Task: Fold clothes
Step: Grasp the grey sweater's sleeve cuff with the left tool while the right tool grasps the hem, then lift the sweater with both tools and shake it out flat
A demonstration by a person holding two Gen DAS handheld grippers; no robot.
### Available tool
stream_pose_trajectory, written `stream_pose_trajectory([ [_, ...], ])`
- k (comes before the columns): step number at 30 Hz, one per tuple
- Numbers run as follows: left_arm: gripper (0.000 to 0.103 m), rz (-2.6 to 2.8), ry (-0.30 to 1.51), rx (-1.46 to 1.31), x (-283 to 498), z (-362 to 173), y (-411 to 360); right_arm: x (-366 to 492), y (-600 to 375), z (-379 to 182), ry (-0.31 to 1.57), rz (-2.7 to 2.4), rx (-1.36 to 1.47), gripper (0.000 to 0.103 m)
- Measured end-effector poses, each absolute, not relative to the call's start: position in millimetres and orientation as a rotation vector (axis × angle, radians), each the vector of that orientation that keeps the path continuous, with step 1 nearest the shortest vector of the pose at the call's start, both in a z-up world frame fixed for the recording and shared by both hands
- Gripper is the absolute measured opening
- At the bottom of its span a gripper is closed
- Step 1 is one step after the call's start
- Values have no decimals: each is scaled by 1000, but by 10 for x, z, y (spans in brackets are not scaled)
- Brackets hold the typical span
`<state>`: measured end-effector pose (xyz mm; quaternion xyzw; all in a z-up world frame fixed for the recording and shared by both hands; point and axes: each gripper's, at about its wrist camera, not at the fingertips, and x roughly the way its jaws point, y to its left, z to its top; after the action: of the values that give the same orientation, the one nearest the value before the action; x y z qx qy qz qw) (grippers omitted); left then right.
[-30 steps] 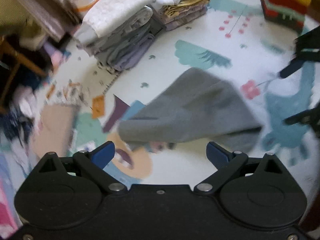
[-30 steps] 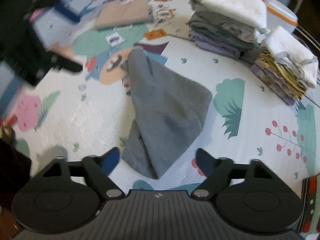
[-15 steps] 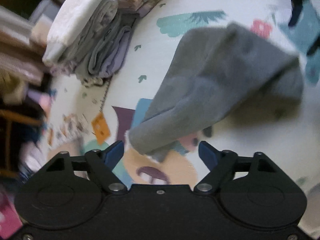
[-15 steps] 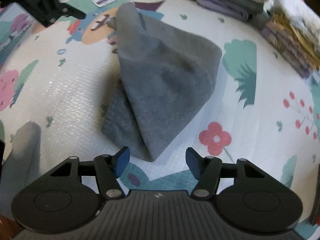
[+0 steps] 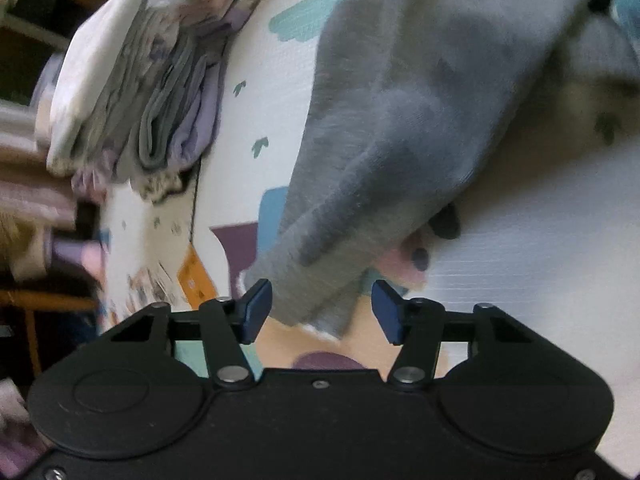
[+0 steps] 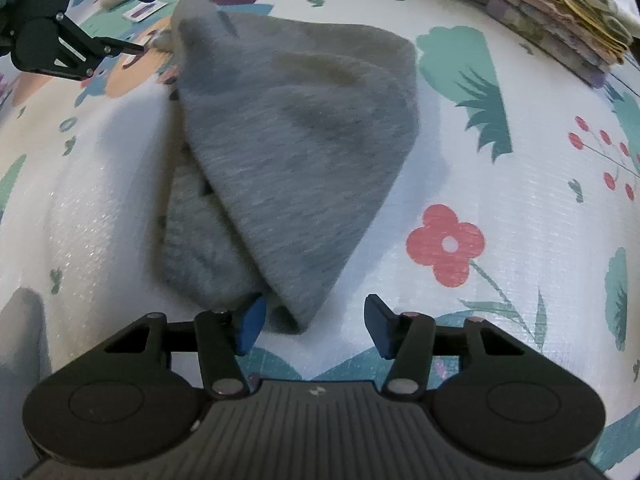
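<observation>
A grey knit garment point(image 5: 400, 128) lies crumpled in a rough triangle on the patterned play mat point(image 5: 520, 260). My left gripper point(image 5: 320, 308) is low over one corner, its jaws closing. The corner's tip sits between the blue pads point(image 5: 256, 312) with gaps on both sides. In the right wrist view the same garment point(image 6: 288, 152) points its opposite corner between the jaws of my right gripper point(image 6: 314, 322), which are also closing. The left pad there is at the cloth's edge and the right pad stands apart. The left gripper point(image 6: 142, 22) shows at the garment's far tip.
Stacks of folded clothes point(image 5: 140, 80) stand along the mat's edge to the left. The right wrist view has a stack of folded clothes point(image 6: 560, 12) at its top right. A grey shape point(image 6: 24, 340) lies at that view's lower left. Bare mat point(image 6: 500, 200) spreads right of the garment.
Both grippers have come down close to the garment's corners and their jaws have narrowed. The left gripper has rolled, so the clothes stacks now tilt in its view.
</observation>
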<state>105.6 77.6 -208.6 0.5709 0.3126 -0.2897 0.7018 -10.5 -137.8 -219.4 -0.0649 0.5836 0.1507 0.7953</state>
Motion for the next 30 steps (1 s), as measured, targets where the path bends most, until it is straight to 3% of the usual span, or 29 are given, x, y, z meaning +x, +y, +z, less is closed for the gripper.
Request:
stream_pose_trajectory([
  [4,52,-705,631,1415,1034,-2275,777,-102,-1433,-2265,1256,300,-102,46],
  [12,47,-725,580,1500,1131,-2461,688,-104,-1407,-2334,1225,311,-68,48],
  [15,33,-717,585,1512,1162,-2473,591,-86,-1389,-2342,1199,315,-62,53],
  [16,21,-713,614,1487,1198,-2437,557,-76,-1386,-2343,1191,314,-51,53],
  [18,13,-686,655,1448,1243,-2359,505,-54,-1394,-2338,1175,317,-24,46],
  [19,10,-680,675,1419,1269,-2285,483,-42,-1403,-2333,1170,316,-11,36],
  [20,9,-674,694,1390,1295,-2211,461,-27,-1419,-2320,1165,313,7,28],
  [23,8,-636,713,1323,1335,-1951,423,20,-1468,-2262,1148,307,54,16],
  [30,7,-556,651,1289,1242,-1104,379,167,-1705,-1764,1025,274,85,13],
])
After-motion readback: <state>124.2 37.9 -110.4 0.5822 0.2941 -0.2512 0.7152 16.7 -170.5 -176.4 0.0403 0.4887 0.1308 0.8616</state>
